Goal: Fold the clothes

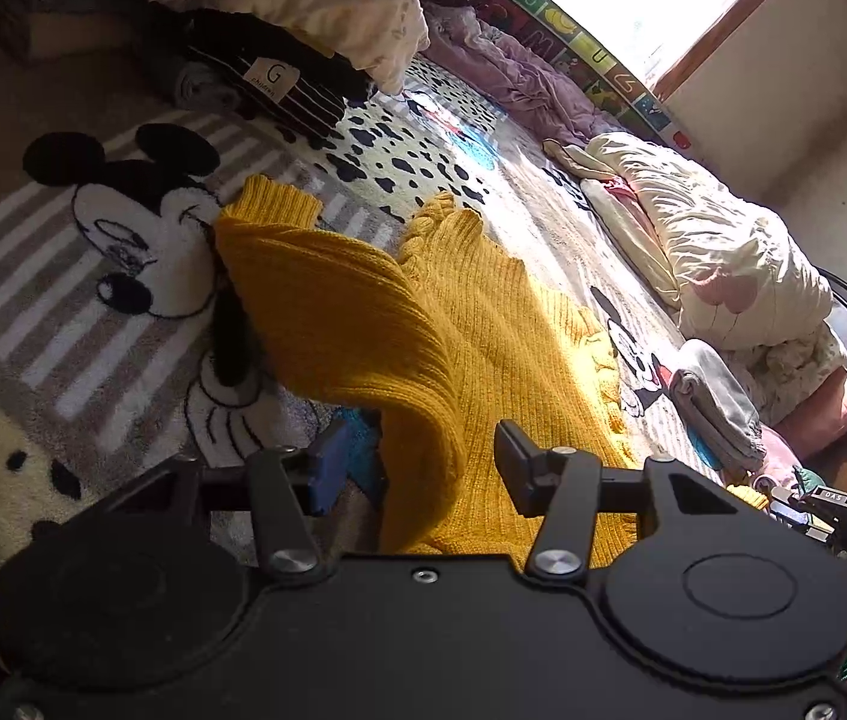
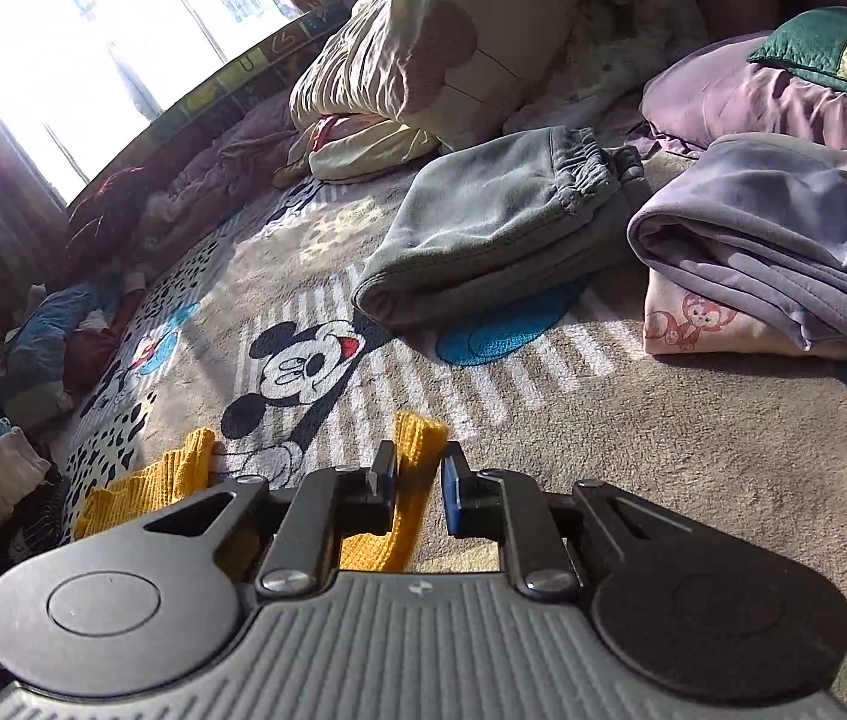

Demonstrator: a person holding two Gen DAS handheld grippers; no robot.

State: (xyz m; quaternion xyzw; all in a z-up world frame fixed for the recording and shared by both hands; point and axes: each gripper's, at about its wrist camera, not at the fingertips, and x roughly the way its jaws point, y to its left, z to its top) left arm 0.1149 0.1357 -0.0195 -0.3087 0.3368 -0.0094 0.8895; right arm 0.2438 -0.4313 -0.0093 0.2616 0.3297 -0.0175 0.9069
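We see a mustard-yellow knit sweater (image 1: 375,324) spread on a Mickey Mouse rug (image 1: 123,252). Our left tool (image 1: 417,474) is spread wide around a raised fold. Our right tool (image 2: 420,480) straddles the sweater's edge, slightly parted. Folded grey trousers (image 2: 495,222) lie farther off.

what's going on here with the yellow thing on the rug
A person with a gripper in each hand is folding a mustard-yellow knit sweater on a Mickey Mouse rug. The left gripper is open around a raised fold; the right gripper has an edge between its fingers, which look not quite closed. Folded clothes lie nearby.
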